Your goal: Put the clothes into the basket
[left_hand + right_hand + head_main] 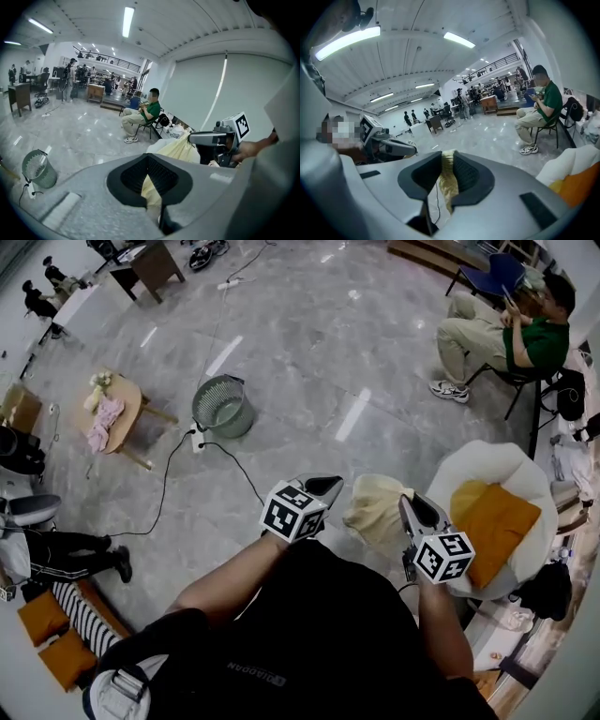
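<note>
The only lettering is a short row of pale capitals (255,673) printed on the person's black shirt (328,615). In the head view it stands upside down and is too small to read with certainty. The cube (293,512) on the left gripper (323,486) and the cube (442,557) on the right gripper (405,504) carry black-and-white square markers, which are block patterns and not letters or numbers. The same markers show in the two gripper views. No other label, brand, number or sign can be read.
</note>
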The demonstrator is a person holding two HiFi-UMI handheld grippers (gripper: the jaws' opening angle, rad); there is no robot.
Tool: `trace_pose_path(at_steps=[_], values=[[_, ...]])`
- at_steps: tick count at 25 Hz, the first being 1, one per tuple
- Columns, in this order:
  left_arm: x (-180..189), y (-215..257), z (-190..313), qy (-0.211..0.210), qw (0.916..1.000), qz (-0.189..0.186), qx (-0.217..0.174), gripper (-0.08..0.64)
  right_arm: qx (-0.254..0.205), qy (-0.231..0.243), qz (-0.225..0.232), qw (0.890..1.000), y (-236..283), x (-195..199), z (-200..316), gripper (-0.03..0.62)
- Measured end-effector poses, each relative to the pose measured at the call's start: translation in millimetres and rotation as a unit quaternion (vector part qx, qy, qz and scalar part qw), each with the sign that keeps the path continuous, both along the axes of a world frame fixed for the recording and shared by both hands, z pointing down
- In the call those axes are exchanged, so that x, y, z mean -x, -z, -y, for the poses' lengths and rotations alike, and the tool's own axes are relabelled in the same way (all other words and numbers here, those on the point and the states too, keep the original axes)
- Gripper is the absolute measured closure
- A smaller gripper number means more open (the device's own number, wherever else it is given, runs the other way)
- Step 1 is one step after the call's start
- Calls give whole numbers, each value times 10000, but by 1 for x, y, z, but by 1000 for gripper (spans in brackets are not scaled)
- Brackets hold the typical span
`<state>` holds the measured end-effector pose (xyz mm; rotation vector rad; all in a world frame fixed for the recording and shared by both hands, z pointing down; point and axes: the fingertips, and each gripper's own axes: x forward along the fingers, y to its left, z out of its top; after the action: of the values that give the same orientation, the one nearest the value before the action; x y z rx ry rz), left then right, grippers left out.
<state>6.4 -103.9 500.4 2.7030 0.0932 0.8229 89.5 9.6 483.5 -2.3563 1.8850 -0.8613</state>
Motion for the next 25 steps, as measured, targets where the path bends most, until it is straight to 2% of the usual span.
trace_pose_path(at_steps=[10,15,18,25], values=[[51,-4,127,623,9981,-21,30,558,15,714,-110,9974,6,38,149,506],[96,-5,178,1115,9937,-36,74,559,124,1048,-82,9944,-3,60,211,506],[128,-6,203,1452,9894,-26,59,558,141,1264,1,9919,-5,75,246,505],[187,-8,241,2336,9722,-30,139,558,43,1849,256,9824,-6,117,312,506]])
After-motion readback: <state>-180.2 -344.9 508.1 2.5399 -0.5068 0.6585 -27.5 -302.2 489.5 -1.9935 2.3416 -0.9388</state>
